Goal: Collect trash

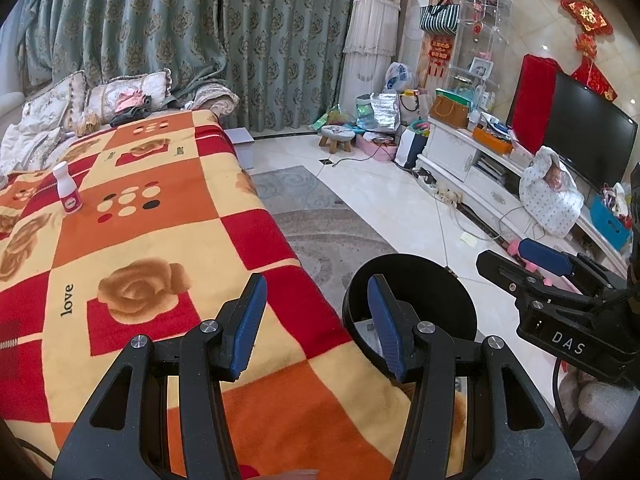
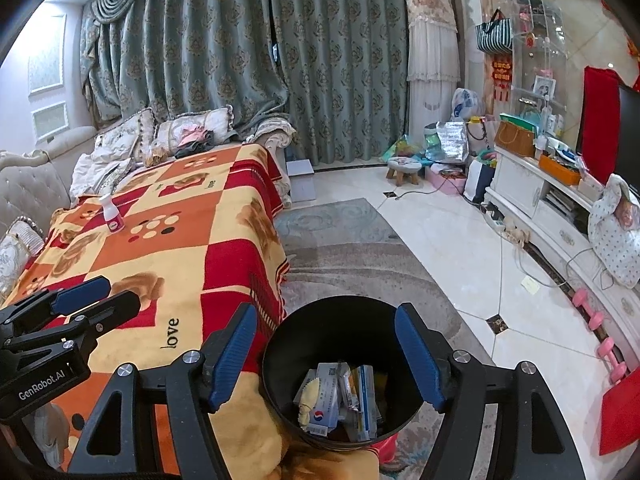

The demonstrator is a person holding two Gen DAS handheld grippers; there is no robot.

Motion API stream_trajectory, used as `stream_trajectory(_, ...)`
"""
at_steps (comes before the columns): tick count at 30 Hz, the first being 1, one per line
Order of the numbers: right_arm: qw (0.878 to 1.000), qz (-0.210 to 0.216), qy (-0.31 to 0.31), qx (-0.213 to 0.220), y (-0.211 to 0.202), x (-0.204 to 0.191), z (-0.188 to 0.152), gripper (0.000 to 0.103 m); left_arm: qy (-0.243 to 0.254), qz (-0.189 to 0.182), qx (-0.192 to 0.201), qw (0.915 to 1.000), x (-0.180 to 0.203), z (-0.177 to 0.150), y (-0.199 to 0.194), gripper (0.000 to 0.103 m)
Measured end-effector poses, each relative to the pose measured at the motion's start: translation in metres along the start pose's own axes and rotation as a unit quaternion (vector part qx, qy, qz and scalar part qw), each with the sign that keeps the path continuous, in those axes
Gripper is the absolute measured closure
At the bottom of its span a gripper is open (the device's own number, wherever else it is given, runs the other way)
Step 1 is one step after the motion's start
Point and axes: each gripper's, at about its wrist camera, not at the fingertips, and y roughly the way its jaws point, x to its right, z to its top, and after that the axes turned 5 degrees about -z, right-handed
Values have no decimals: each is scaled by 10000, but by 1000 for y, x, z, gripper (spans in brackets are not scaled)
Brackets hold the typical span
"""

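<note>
A small white bottle with a pink label [image 1: 69, 193] stands upright on the red, orange and yellow blanket [image 1: 140, 220], far from both grippers; it also shows in the right wrist view [image 2: 111, 213]. A black round bin [image 2: 340, 372] stands on the floor at the blanket's near right edge and holds several boxes and wrappers [image 2: 340, 400]. My right gripper [image 2: 328, 360] is open and empty, right above the bin. My left gripper [image 1: 316, 324] is open and empty, over the blanket's edge beside the bin [image 1: 424, 292].
A grey patterned rug [image 2: 360, 248] lies beside the covered table. A sofa with cushions [image 2: 120, 140] is at the far left. A white TV cabinet [image 2: 560, 216] with clutter, pink dumbbells [image 2: 600, 332] and a small stool [image 2: 404, 170] line the right and back.
</note>
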Motion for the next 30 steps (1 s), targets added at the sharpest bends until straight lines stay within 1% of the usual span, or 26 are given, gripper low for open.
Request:
stream_trajectory(19, 10000, -12, -8, -66, 3, 4, -3, 33, -25, -17, -36, 10000, -4, -3, 4, 52)
stream_trajectory(30, 9999, -10, -14, -109, 4, 6, -4, 32, -54, -47, -88, 9999, -4, -10, 8, 52)
